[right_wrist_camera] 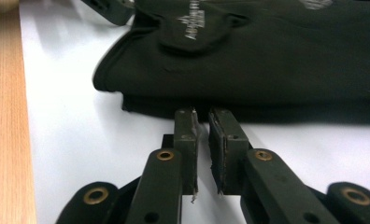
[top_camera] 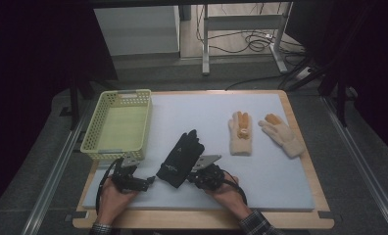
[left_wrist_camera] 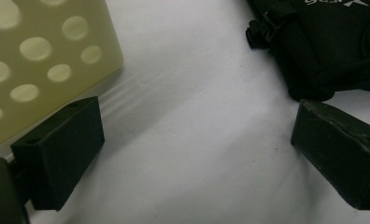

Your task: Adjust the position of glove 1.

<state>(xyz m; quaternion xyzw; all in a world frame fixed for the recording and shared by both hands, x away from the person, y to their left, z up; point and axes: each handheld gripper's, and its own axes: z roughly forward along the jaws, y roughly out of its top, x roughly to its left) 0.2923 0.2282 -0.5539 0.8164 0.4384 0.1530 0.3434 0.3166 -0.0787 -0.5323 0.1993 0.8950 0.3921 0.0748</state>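
Note:
A black glove (top_camera: 180,159) lies palm down in the middle of the white mat (top_camera: 260,166), its cuff toward me. My left gripper (top_camera: 150,180) rests on the mat to the left of the cuff, its jaws wide open with only bare mat between them (left_wrist_camera: 195,116). The glove (left_wrist_camera: 332,42) lies just past its right jaw. My right gripper (top_camera: 192,175) lies at the cuff's right side. Its jaws (right_wrist_camera: 203,114) stand a narrow slit apart with nothing in the gap, their tips just short of the glove's edge (right_wrist_camera: 267,60).
A yellow perforated basket (top_camera: 96,125) stands at the left, its corner (left_wrist_camera: 43,56) beside my left jaw. Two tan gloves (top_camera: 240,133) (top_camera: 281,132) lie at the right of the mat. The wooden table edge (right_wrist_camera: 5,116) runs beside the mat.

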